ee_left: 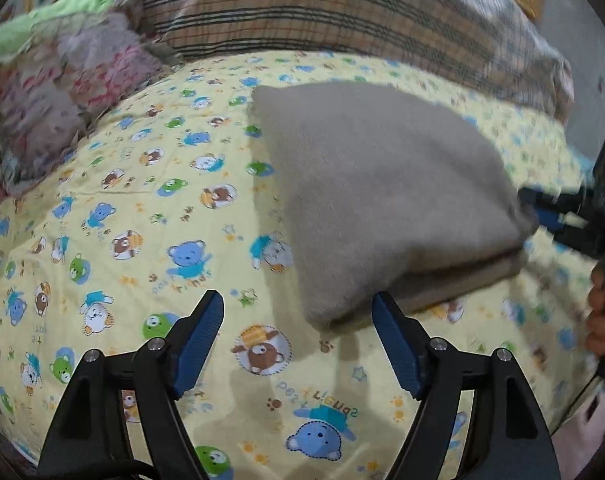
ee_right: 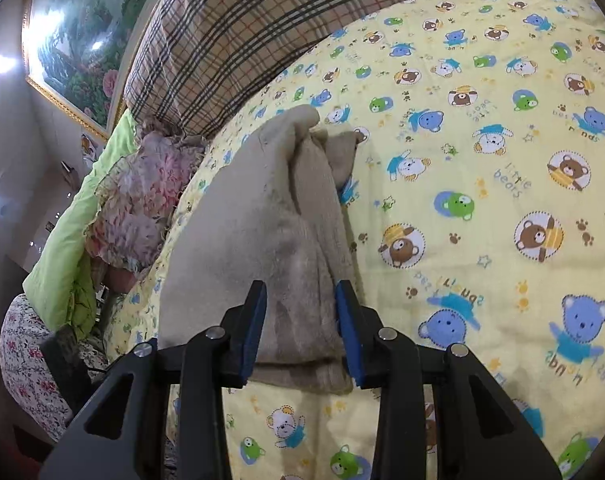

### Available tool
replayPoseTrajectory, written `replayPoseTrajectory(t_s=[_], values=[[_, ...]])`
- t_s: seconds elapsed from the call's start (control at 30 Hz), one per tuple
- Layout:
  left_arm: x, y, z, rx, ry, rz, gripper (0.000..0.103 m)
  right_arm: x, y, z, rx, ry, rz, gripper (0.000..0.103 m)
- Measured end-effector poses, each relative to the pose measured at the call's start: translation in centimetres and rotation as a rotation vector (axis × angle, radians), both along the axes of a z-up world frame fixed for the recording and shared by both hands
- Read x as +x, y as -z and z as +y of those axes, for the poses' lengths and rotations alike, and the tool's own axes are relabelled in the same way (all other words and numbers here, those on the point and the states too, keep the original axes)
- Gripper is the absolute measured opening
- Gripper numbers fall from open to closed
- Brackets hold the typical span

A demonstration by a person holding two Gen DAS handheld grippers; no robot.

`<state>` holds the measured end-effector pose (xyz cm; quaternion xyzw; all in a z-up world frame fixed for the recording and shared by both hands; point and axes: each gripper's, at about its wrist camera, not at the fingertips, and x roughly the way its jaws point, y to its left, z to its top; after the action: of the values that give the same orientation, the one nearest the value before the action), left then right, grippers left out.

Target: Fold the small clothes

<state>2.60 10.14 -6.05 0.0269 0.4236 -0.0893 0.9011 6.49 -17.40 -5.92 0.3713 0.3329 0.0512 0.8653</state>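
A folded beige fleece garment (ee_left: 374, 200) lies on the yellow bear-print bedsheet (ee_left: 142, 208). My left gripper (ee_left: 298, 308) is open and empty, just in front of the garment's near corner. My right gripper (ee_left: 542, 216) shows at the right edge of the left wrist view, at the garment's right corner. In the right wrist view the right gripper (ee_right: 300, 300) has its blue pads on either side of the garment's (ee_right: 254, 232) thick folded edge, which is lifted slightly off the sheet (ee_right: 482, 240).
A plaid blanket (ee_left: 322, 12) lies along the back of the bed. A floral pillow (ee_left: 54, 92) and a green quilt (ee_right: 66, 240) sit at the left side. A framed painting (ee_right: 78, 32) hangs on the wall.
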Motion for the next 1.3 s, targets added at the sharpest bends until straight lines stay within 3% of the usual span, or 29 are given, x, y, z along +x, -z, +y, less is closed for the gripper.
replayPoseTrajectory(t_s=[0.2, 0.33, 0.53, 0.57, 0.63, 0.67, 0.73, 0.8, 0.87, 1.07, 1.2, 1.3], values=[[1.1, 0.9, 1.2, -0.024, -0.072, 0.006, 0.077, -0.3, -0.7, 0.6, -0.035, -0.007, -0.024, 0.038], [1.5, 1.9, 2.0, 0.008, -0.113, 0.03, 0.078, -0.1, -1.0, 0.7, -0.04, -0.03, -0.039, 0.039], [1.5, 1.7, 3.4, -0.078, -0.172, 0.047, 0.078, 0.5, -1.0, 2.1, -0.131, -0.097, -0.018, 0.039], [1.7, 1.7, 3.5, -0.083, -0.186, 0.053, 0.078, 0.7, -1.1, 2.6, -0.158, -0.112, -0.014, 0.038], [2.0, 1.8, 3.6, -0.093, -0.203, 0.06, 0.078, 1.1, -1.2, 3.4, -0.192, -0.144, -0.004, 0.011], [2.1, 1.9, 3.6, -0.094, -0.212, 0.064, 0.078, 1.4, -1.2, 3.7, -0.189, -0.161, 0.006, 0.008], [2.1, 1.9, 3.9, -0.104, -0.221, 0.069, 0.078, 1.2, -2.0, 3.9, -0.154, -0.181, -0.018, 0.008], [2.1, 1.8, 4.3, -0.115, -0.231, 0.072, 0.078, -0.1, -3.8, 3.5, -0.084, -0.186, -0.107, 0.008], [2.2, 1.9, 4.6, -0.132, -0.23, 0.082, 0.078, -1.2, -4.3, 2.3, -0.082, -0.148, -0.113, 0.007], [2.2, 2.1, 4.9, -0.145, -0.227, 0.087, 0.078, -1.4, 1.9, 0.8, -0.057, -0.119, 0.048, 0.007], [2.2, 2.1, 5.2, -0.168, -0.217, 0.102, 0.078, -1.7, 2.5, 0.8, -0.054, -0.12, 0.059, 0.007], [2.1, 2.2, 5.0, -0.168, -0.215, 0.103, 0.079, -1.9, 1.8, 1.3, -0.116, -0.141, 0.072, 0.007]])
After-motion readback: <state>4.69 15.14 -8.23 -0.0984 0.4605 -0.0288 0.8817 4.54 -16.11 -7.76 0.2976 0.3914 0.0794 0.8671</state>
